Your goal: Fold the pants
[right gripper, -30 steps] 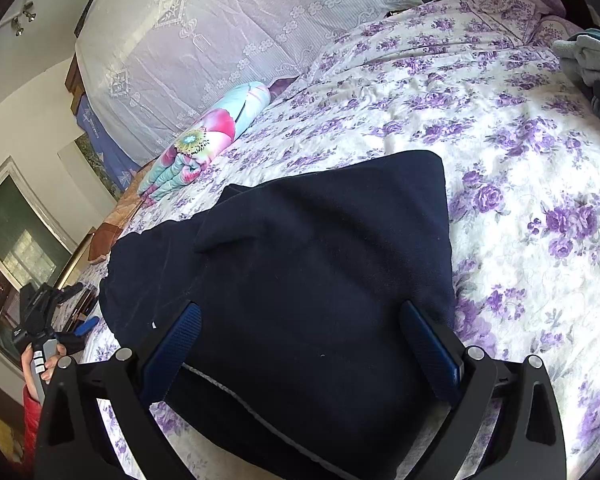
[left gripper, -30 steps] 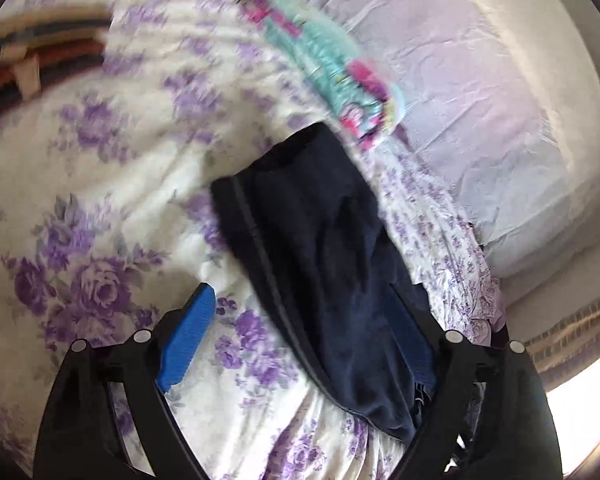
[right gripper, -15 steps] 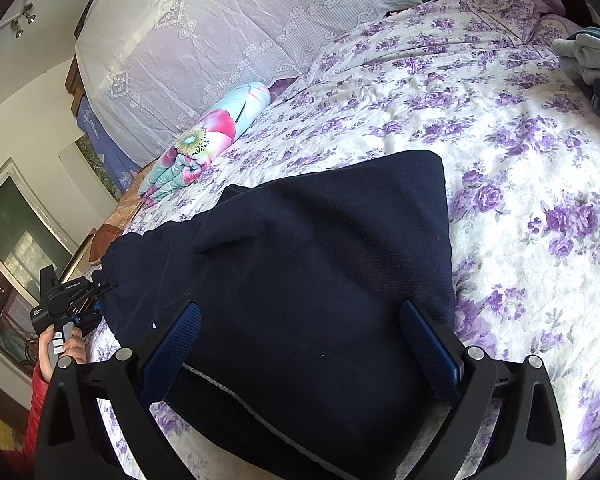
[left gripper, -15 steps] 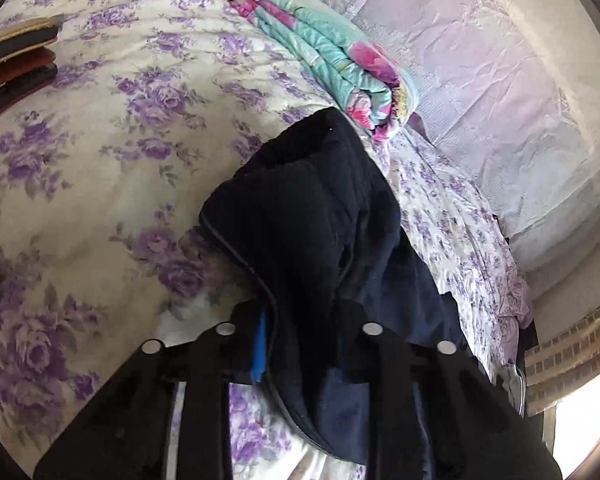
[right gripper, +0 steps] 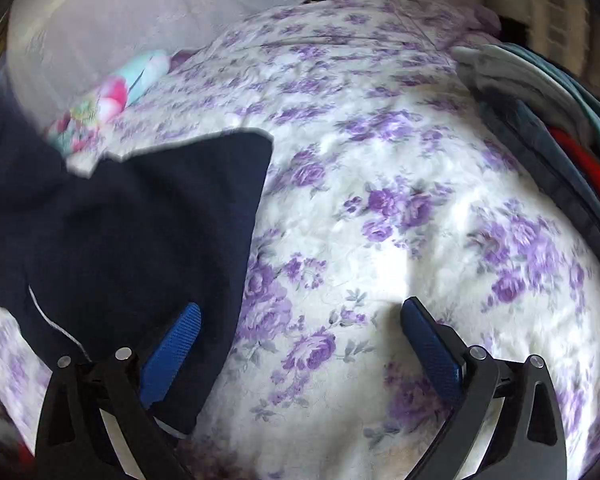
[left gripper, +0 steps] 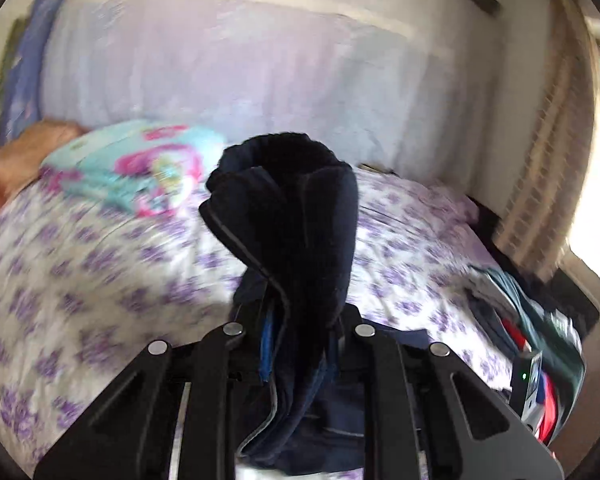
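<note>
With pants pinched aloft, left claw clamped.

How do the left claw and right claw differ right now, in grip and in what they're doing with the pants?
The left claw is shut on the navy pants, with a bunch of cloth standing up out of it; the right claw is open and grips nothing. The left claw holds its cloth raised off the floral bedspread; the right claw hangs over the bedspread, one finger over the flat part of the pants. Both have blue pads.
</note>
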Tool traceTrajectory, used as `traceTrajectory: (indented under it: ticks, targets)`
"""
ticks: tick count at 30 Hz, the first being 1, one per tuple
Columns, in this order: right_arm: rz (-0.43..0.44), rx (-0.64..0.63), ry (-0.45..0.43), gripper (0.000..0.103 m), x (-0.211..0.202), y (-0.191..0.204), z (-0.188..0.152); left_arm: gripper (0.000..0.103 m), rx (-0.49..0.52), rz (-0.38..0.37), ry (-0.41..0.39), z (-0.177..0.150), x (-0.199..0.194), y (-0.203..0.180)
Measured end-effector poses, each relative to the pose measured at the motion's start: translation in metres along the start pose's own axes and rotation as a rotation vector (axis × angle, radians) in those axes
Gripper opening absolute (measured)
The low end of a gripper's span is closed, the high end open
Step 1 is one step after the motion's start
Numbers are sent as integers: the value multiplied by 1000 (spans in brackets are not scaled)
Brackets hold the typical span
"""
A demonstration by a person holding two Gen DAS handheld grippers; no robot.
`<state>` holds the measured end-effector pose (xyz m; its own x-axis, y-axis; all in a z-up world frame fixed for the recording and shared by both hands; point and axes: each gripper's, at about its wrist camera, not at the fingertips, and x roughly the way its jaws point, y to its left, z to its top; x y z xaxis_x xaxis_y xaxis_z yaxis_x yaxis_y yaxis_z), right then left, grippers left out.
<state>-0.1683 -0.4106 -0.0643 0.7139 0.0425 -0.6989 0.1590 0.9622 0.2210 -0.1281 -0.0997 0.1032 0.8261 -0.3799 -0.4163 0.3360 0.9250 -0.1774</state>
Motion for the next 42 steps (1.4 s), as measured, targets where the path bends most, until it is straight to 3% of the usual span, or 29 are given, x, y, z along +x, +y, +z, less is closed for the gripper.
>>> traceTrajectory:
  ticks: [3, 6, 8, 9, 12, 14, 16, 21, 24, 27, 28, 30, 31, 32, 33, 35, 37, 38, 42]
  targets:
    - [169, 156, -78, 100, -10, -31, -3, 18, 142, -16, 42, -13, 32, -61]
    - [315, 314, -154, 100, -17, -62, -10, 19, 280, 0, 146, -55, 76, -111]
    - [312, 305, -154, 100, -17, -60, -10, 19, 362, 11, 282, -98, 106, -137]
    - [297, 293, -144, 100, -16, -56, -8, 19, 384, 19, 313, -111, 110, -145]
    - [288, 283, -131, 100, -14, -54, -7, 28, 451, 54, 290, -133, 103, -153]
    - [302, 291, -137, 100, -14, -55, -8, 74, 386, -39, 297, -124, 89, -146]
    - [305, 294, -139, 100, -14, -57, -9, 89, 296, -71, 225, -107, 68, -132]
    - [303, 291, -138, 100, -15, -57, -9, 89, 198, -27, 158, -78, 56, -107]
    - [295, 286, -134, 100, -14, -56, -8, 89, 66, 49, 188, -65, 70, -74]
    - [281, 278, -126, 100, -11, -55, -7, 89, -18, 31, 286, -67, 96, -59]
    - [279, 277, -125, 100, -11, -55, -7, 89, 27, 17, 341, -76, 110, -68]
    - [280, 277, -126, 100, -11, -55, -7, 89, 213, 21, 437, -104, 134, -95]
    - [280, 277, -126, 100, -11, -55, -7, 90, 329, 77, 407, -126, 139, -109]
    - [281, 278, -128, 100, -11, -55, -7, 90, 360, 99, 361, -134, 134, -113]
    - [282, 279, -128, 100, -11, -55, -6, 90, 370, 109, 327, -137, 128, -115]
    - [263, 275, -121, 100, -10, -53, -5, 89, 318, 72, 355, -130, 125, -107]
    - [190, 258, -109, 100, -12, -45, 2, 89, 246, 47, 339, -123, 114, -92]
    - [145, 231, -124, 100, -17, -36, 11, 89, 235, 79, 306, -119, 105, -86]
    - [142, 94, -215, 100, -34, 5, 49, 90, 241, 194, 196, -109, 78, -63]
